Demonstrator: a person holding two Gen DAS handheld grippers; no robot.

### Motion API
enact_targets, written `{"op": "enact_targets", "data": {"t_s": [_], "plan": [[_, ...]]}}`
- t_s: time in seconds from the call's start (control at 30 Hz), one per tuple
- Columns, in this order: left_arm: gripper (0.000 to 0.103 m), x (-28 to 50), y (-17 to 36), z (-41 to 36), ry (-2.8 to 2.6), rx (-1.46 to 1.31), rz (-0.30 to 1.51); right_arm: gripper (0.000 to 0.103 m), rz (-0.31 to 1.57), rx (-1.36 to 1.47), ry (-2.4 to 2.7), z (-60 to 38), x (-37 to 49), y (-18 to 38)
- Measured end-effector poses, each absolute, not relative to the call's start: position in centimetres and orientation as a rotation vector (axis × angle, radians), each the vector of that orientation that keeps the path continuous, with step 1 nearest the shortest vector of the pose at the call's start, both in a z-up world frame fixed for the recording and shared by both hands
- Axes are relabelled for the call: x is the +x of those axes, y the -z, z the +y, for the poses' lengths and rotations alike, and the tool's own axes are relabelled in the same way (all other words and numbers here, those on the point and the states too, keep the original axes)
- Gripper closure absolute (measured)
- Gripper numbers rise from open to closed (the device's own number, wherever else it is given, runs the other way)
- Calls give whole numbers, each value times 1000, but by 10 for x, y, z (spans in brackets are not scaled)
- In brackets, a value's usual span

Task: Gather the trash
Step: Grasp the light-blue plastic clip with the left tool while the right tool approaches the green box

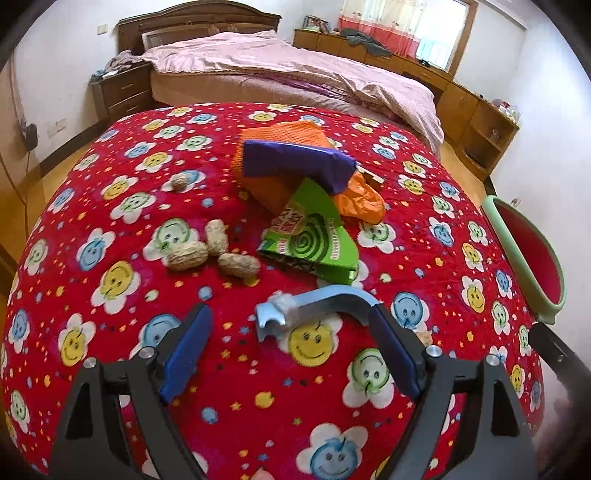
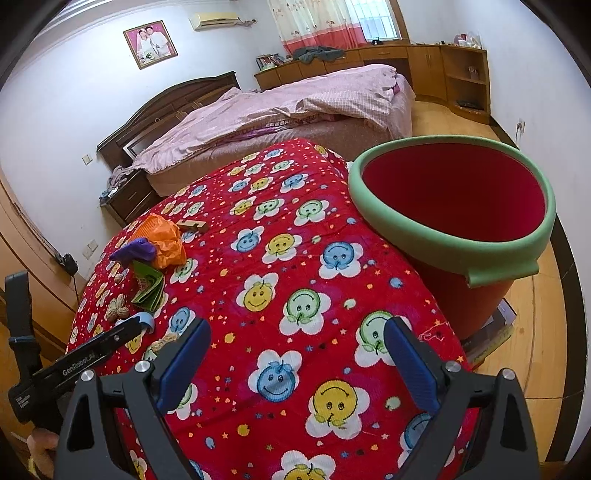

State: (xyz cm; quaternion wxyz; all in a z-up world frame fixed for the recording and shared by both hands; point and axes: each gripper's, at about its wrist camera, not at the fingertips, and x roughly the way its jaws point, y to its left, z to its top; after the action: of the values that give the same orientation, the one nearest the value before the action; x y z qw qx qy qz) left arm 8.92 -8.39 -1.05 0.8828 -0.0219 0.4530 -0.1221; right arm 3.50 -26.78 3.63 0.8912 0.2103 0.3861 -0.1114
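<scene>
Blue plastic hook (image 1: pixel 314 306) flat on the red smiley blanket (image 1: pixel 110 221), long side going left to right, forked end pointing left. Lying just in front of the left gripper (image 1: pixel 291 347), between its wide-open fingers, one end touching the right blue pad (image 1: pixel 391 350). Nothing held. Further off: three peanuts (image 1: pixel 210 251), a green box (image 1: pixel 314 240), orange and purple wrappers (image 1: pixel 295 162). Right gripper (image 2: pixel 295 362) wide open too, holding nothing, above the blanket near the red bin (image 2: pixel 454 206) with a green rim.

bright daylight from curtained window (image 2: pixel 334 22) | soft shadows; heavy fisheye bending, dark corners; edges perhaps slightly blurred
</scene>
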Motion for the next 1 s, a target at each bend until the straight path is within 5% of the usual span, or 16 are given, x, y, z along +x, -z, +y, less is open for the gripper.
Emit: {"op": "enact_targets", "data": {"t_s": [0.73, 1.0], "plan": [[13, 103, 21, -111, 270, 18, 942, 7, 808, 465, 219, -276, 35, -31], [28, 98, 18, -102, 258, 14, 933, 7, 811, 463, 216, -275, 35, -31]]}}
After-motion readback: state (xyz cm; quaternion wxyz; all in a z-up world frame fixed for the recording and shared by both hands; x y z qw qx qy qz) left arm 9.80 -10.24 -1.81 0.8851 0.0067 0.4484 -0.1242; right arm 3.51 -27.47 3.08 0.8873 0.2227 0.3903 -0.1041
